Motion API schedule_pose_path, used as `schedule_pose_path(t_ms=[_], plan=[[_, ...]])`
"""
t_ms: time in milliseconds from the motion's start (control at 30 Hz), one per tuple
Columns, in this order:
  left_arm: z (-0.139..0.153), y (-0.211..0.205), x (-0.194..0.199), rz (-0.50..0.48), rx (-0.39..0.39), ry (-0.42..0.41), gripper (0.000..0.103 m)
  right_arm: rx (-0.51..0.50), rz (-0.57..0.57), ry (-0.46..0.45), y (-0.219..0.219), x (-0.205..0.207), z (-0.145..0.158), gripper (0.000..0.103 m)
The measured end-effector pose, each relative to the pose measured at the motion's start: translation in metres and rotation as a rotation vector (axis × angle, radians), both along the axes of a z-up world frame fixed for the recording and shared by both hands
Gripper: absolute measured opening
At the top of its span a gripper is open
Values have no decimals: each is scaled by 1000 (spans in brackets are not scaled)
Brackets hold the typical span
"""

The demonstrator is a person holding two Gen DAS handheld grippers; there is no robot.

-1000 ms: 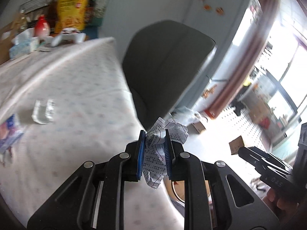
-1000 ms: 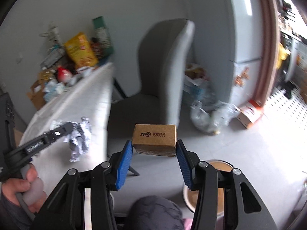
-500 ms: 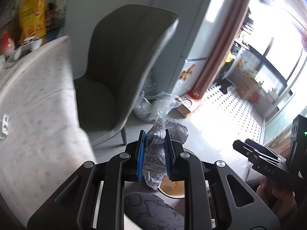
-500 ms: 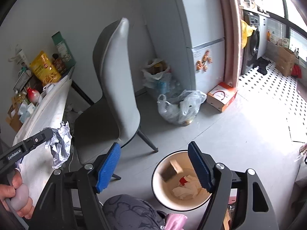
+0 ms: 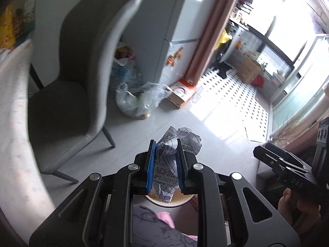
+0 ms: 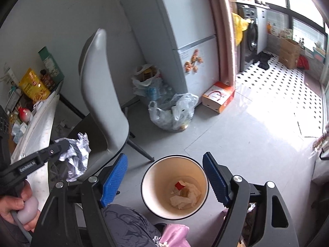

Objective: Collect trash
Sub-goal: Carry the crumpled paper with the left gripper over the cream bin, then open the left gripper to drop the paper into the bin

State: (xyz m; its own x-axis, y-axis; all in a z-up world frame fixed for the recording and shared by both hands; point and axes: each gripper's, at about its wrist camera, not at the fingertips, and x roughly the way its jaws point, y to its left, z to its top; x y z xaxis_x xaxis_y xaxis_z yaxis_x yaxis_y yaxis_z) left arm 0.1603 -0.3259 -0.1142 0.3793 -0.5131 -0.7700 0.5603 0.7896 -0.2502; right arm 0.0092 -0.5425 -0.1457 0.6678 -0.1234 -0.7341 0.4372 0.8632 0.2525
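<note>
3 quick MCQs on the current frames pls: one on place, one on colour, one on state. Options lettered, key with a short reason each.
1. Where does the bin stand?
A. on the chair
B. on the floor below the right tool
C. on the table

2. What colour are the right tool pads?
A. blue
B. red
C. green

3. What is the left tool doing?
A. hanging open and empty
B. clamped on a crumpled paper
C. clamped on a cardboard box

Key: 1 B, the bin's mouth shows between the open pads; 2 A, both ribbed pads are blue; 3 B, the crumpled paper sits pinched between its pads.
</note>
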Motion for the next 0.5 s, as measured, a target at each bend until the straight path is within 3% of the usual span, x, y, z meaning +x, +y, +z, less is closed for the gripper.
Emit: schedule_pose_path(t_ms=[233,500], plan=[[-5,-38,-4,-70,5,7,20,13,-76,2,-28,-26,-2,75],[-19,-58,-1,-85,0,47,21,3,-94,-4,-37,-25,0,75]])
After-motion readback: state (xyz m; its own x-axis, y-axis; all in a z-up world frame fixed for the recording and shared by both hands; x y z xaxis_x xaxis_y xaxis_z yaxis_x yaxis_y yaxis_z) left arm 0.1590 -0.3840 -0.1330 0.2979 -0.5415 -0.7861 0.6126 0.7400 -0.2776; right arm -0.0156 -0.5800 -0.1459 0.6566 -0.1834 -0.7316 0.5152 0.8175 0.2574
